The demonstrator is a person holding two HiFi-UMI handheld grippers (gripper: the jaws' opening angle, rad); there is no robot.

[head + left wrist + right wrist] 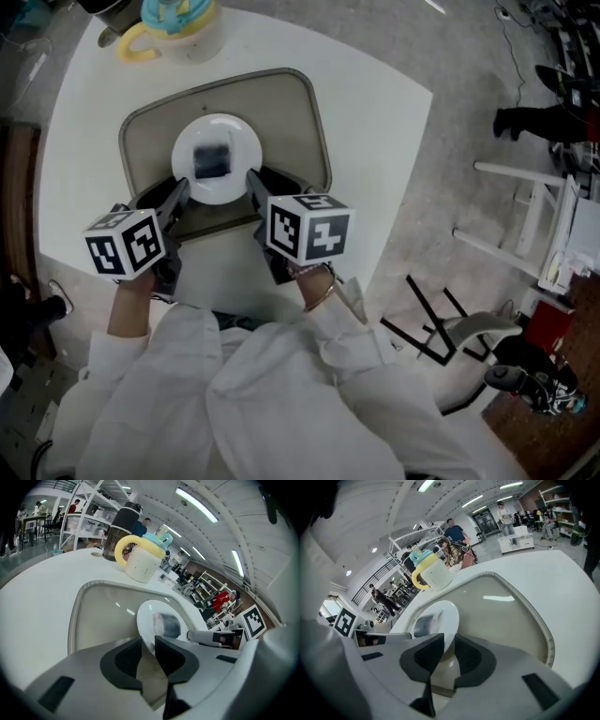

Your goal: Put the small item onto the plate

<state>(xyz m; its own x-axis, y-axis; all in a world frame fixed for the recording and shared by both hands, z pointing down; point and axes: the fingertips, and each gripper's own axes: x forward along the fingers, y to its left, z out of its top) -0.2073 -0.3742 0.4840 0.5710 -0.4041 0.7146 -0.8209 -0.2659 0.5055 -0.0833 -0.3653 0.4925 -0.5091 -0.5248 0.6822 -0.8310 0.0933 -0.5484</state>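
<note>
A white plate (pixel 234 186) lies in a beige tray (pixel 309 112) on the white table, with a small dark item (pixel 212 160) on it. My left gripper (pixel 180 187) meets the plate's near-left rim and my right gripper (pixel 251 178) its near-right rim. In the left gripper view the plate (pixel 149 616) with the item (pixel 169 625) runs into the narrow gap of the left gripper (pixel 148 641). In the right gripper view the plate (pixel 446 613) rim sits between the right gripper (pixel 449 639) jaws, which stand close on it.
A cream cup (pixel 178 23) with a yellow handle and a blue lid stands beyond the tray at the table's far edge, beside a dark bottle (pixel 119 527). Chairs and stands occupy the floor at the right.
</note>
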